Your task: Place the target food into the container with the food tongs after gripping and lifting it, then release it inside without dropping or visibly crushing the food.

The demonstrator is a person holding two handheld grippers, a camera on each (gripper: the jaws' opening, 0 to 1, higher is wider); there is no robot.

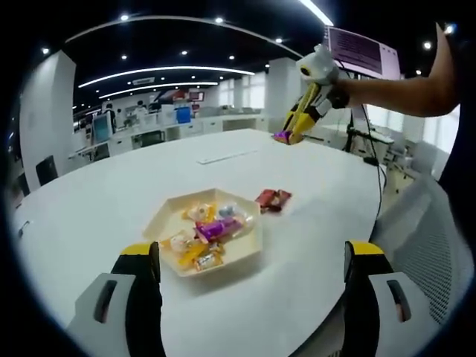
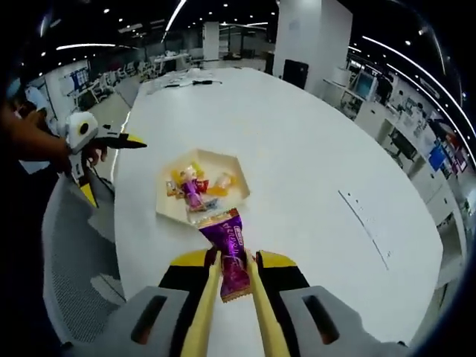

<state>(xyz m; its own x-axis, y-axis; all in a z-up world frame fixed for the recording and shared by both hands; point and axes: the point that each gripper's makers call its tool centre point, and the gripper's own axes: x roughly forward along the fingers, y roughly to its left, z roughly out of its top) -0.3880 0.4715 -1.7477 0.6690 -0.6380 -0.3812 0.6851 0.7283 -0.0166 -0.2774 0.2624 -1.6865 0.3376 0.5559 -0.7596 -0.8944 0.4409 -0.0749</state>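
Right tool (image 2: 233, 260) pinches a purple candy packet (image 2: 227, 249), long axis running forward toward the tray (image 2: 235, 164); left tool (image 1: 253, 260) wide apart, holding nothing, facing red wrappers (image 1: 272, 198) on the bench (image 1: 97, 201).

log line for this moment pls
phase: carrying | right gripper: shut on purple snack packet, held above table | left gripper: open, hovers near hexagonal tray | tray: holds wrapped snacks

Bare white table (image 2: 312, 171) rings the hexagonal tray (image 2: 223, 160); two red packets (image 1: 273, 199) lie beside it.
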